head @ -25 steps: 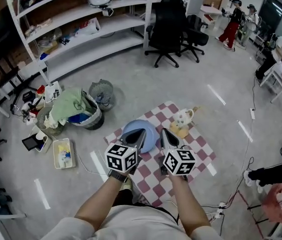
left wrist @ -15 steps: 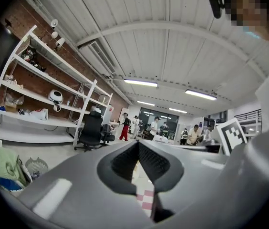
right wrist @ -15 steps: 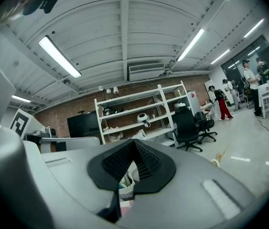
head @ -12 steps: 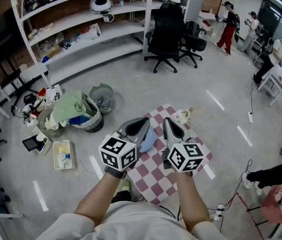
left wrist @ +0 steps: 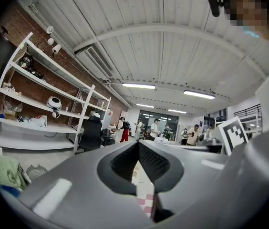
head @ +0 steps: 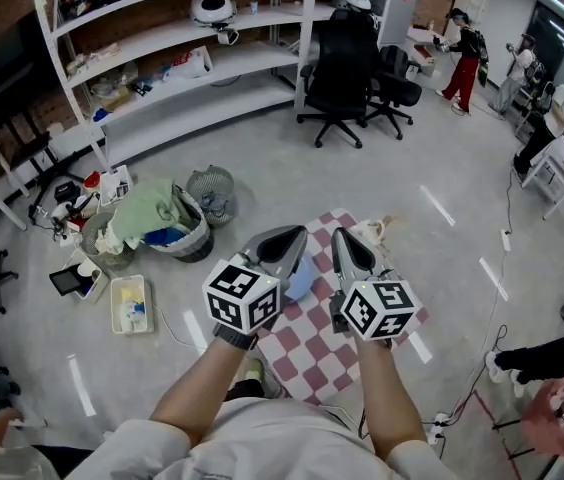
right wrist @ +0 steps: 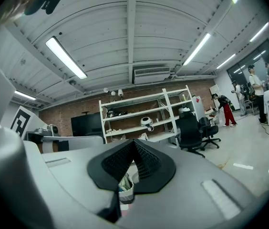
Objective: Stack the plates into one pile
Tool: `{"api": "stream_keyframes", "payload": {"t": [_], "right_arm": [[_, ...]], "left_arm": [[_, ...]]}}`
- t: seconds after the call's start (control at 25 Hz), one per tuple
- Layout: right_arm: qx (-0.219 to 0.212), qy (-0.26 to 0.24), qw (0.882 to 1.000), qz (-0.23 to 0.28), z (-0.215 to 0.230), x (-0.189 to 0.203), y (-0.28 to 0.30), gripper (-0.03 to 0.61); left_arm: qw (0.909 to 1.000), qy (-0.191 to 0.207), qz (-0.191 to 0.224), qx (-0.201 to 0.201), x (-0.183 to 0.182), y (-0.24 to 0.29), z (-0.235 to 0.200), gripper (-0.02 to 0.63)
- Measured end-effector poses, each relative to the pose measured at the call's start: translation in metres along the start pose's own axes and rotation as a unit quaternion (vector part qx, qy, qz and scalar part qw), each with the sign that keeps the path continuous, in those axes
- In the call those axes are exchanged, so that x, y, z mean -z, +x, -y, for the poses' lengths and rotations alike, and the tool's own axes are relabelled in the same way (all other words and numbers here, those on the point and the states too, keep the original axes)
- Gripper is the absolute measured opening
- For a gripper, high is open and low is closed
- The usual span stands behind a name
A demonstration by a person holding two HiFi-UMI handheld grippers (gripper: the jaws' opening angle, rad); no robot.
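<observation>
Both arms reach forward from the bottom of the head view, each hand holding a gripper raised above the floor and side by side. The left gripper [head: 298, 234] has its jaws pressed together at the tips with nothing between them, as its own view [left wrist: 137, 145] shows. The right gripper [head: 339, 235] is likewise closed and empty [right wrist: 134, 143]. Below them a checked cloth [head: 307, 346] lies on the concrete floor. The blue plate [head: 300, 280] rests on the cloth's left part, mostly hidden behind the left gripper, so only a sliver of its rim shows; neither gripper touches it. A pale mug [head: 366, 231] stands at the cloth's far edge, just beyond the right gripper's tip. To the left, well apart from the cloth, is a basket [head: 184, 240] heaped with green fabric, and a wire fan cover [head: 210, 186] beside it. Further off stand a white shelf [head: 162, 58] and black chairs [head: 347, 68], with people [head: 462, 38] at the far right.
</observation>
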State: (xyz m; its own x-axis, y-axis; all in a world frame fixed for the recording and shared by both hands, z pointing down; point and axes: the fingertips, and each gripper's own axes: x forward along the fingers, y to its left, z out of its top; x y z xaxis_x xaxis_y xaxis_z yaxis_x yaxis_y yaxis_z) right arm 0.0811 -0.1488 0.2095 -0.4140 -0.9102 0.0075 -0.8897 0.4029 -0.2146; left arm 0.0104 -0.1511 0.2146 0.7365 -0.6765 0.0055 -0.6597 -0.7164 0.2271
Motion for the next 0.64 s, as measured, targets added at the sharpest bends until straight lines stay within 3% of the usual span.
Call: {"api": "stream_keyframes", "payload": {"t": [0.64], "right_arm": [[-0.003,-0.003,1.000,-0.005,-0.0060,0.0061,0.0050,0.009]], "left_arm": [[0.9999,0.006,-0.003,-0.010,0.0031,-0.0031,-0.0071,0.006]]}}
